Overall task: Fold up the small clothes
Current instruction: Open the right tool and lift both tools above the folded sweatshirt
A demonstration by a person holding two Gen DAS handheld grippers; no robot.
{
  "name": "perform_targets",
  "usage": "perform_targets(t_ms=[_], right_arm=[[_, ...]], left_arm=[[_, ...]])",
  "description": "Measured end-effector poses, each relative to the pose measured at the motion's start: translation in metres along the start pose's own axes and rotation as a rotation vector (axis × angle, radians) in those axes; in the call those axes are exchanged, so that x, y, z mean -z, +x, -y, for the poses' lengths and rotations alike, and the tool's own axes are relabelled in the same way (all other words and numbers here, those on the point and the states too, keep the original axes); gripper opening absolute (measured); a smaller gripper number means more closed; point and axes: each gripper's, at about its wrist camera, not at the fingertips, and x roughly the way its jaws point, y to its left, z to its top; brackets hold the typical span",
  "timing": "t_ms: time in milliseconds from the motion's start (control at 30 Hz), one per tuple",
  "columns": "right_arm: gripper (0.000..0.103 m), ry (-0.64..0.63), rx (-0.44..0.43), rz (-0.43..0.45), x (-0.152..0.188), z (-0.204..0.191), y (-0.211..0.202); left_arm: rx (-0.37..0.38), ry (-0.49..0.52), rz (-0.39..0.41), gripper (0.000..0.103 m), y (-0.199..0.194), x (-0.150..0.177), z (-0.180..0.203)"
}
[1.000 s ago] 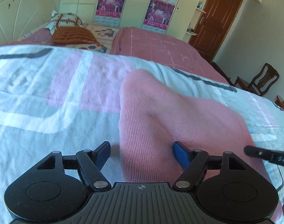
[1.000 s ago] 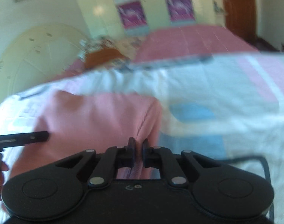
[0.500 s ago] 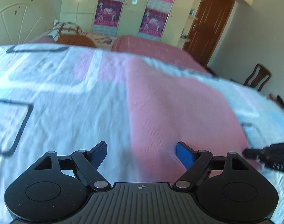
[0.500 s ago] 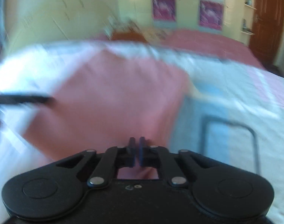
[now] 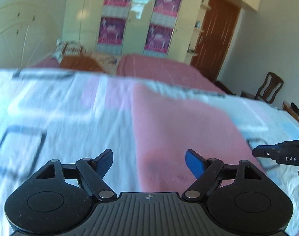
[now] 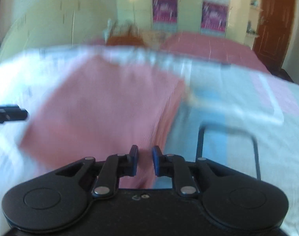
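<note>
A pink knitted garment [image 5: 180, 129] lies flat as a folded rectangle on the patterned bedspread [image 5: 51, 106]. It also shows in the right wrist view [image 6: 110, 102]. My left gripper [image 5: 149, 164] is wide open and empty above the garment's near left edge. My right gripper [image 6: 145, 162] is open by a small gap and empty, over the garment's near right corner. The right gripper's tip [image 5: 275, 154] shows at the far right of the left wrist view. The left gripper's tip [image 6: 9, 114] shows at the left of the right wrist view. Both views are blurred.
A pink folded blanket [image 5: 161, 70] and an orange pillow [image 5: 78, 64] lie at the head of the bed. A wardrobe with posters [image 5: 137, 17] stands behind. A brown door [image 5: 216, 37] and a wooden chair [image 5: 267, 88] are at the right.
My right gripper has let go of the garment's edge and its fingers have parted. The garment now lies flat. Both grippers have drawn back and up.
</note>
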Motion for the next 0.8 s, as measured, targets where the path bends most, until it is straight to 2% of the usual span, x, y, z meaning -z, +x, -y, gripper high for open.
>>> perform_targets(t_ms=[67,133,233,300,367,433,467,500,567,700,767,800], right_arm=[[0.014,0.048,0.015,0.063,-0.023,0.007,0.005],[0.014,0.081,0.023,0.08,-0.045,0.012,0.023],[0.013,0.117,0.015,0.044,-0.062,0.02,0.06],[0.013,0.096,0.074,-0.083,-0.058,0.021,0.094],[0.014,0.074,0.079,-0.081,-0.053,0.022,0.098],[0.017,0.097,0.07,-0.067,-0.054,0.022,0.087],[0.022,0.105,0.065,-0.04,-0.053,0.021,0.078],[0.036,0.105,0.065,-0.011,-0.051,0.02,0.069],[0.052,0.1,0.05,0.042,-0.047,0.017,0.055],[0.039,0.065,0.033,0.031,-0.04,0.012,0.047],[0.036,0.043,0.03,-0.002,-0.034,0.01,0.053],[0.038,0.028,0.055,-0.042,-0.029,0.008,0.06]], left_arm=[[0.032,0.012,0.014,0.08,0.024,-0.029,0.005],[0.04,0.024,0.011,0.08,0.052,-0.047,0.015],[0.041,0.014,-0.1,0.08,0.101,-0.052,0.024],[0.012,0.055,-0.175,0.08,0.123,-0.039,0.03],[-0.013,0.13,-0.159,0.081,0.119,-0.034,0.041],[-0.026,0.162,-0.147,0.081,0.107,-0.034,0.048],[-0.026,0.167,-0.138,0.081,0.101,-0.033,0.05],[-0.03,0.171,-0.137,0.081,0.097,-0.034,0.051],[-0.049,0.182,-0.13,0.081,0.09,-0.033,0.052],[-0.07,0.192,-0.122,0.081,0.085,-0.032,0.05],[-0.086,0.199,-0.129,0.081,0.09,-0.032,0.051],[-0.09,0.196,-0.133,0.081,0.091,-0.031,0.05]])
